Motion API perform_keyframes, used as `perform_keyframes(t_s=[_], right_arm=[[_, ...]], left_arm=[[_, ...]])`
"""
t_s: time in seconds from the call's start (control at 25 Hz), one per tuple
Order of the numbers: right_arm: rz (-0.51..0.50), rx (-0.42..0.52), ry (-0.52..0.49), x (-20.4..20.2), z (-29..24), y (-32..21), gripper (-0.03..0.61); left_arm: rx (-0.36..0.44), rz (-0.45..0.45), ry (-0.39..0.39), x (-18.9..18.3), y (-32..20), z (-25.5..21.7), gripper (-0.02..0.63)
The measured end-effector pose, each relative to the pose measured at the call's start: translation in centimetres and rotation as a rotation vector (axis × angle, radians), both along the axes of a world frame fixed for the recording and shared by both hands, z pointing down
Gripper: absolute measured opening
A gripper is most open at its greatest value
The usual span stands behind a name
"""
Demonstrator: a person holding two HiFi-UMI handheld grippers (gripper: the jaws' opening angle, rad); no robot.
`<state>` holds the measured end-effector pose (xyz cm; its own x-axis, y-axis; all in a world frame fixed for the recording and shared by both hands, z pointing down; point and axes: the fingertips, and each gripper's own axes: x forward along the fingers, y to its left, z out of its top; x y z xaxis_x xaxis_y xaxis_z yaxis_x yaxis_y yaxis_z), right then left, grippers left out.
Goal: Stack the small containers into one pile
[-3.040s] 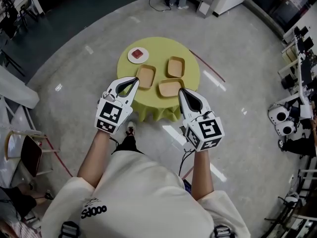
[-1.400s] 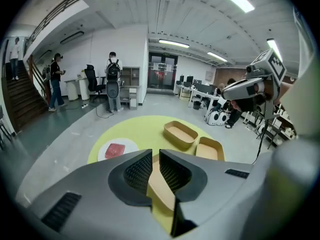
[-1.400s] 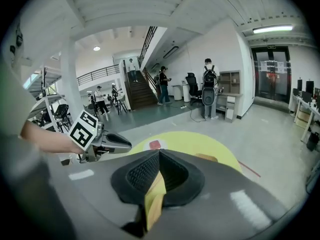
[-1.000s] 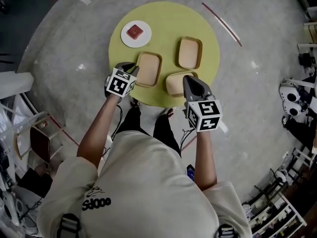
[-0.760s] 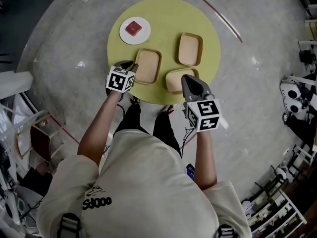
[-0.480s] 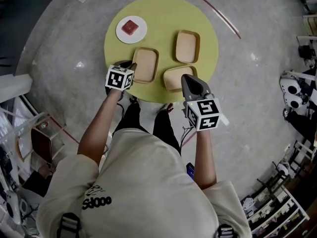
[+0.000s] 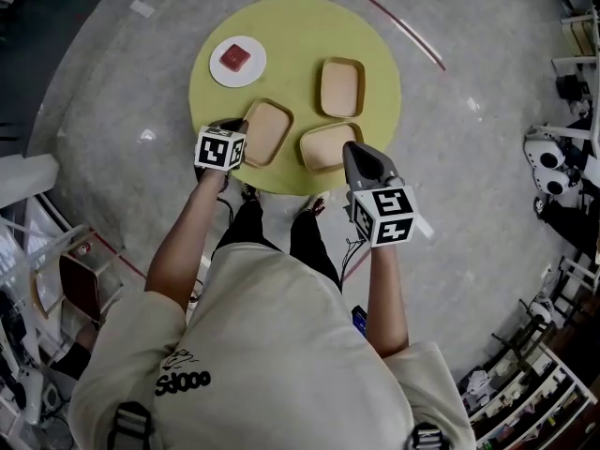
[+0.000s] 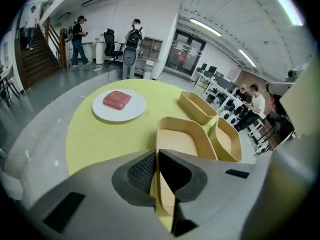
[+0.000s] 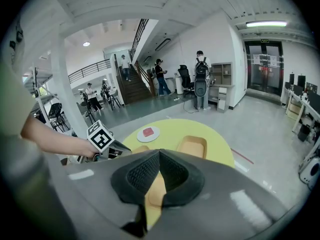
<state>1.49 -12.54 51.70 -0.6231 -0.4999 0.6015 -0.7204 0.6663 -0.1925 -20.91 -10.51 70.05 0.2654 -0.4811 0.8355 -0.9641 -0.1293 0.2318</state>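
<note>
Your left tongs (image 8: pixel 157 156) have just been closing; now pinch near wall of left container (image 7: pixel 267 131), which sits flat on desk (image 7: pixel 300 26). Lift looks next. Your right tongs (image 9: pixel 159 154) pressed together, empty, over near-right container (image 7: pixel 326 146).

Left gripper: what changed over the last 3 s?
The left gripper came down from above the table edge to the near-left container. Its jaws have just been closing and now pinch that container's near wall. The right gripper, shut and empty, stays by the near-right container. The far container and plate kept their places; nothing is stacked.
</note>
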Motion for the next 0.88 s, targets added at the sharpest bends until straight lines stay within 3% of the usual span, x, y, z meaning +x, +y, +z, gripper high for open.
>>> perform_keyframes(t_s=[0.2, 0.48, 0.88], right_arm=[[0.022, 0.021, -0.008, 1.2, -1.1, 0.6, 0.011], [0.052, 0.065, -0.014, 1.7, -2.5, 0.0, 0.011], [0.126, 0.121, -0.026, 3.2, -4.7, -0.3, 0.011]], left_arm=[[0.031, -0.017, 0.011, 0.0, 0.3, -1.7, 0.026], [0.148, -0.003, 0.045, -0.2, -2.2, -6.7, 0.025], [0.271, 0.141, 0.138, 4.7, -5.0, -13.5, 0.025]])
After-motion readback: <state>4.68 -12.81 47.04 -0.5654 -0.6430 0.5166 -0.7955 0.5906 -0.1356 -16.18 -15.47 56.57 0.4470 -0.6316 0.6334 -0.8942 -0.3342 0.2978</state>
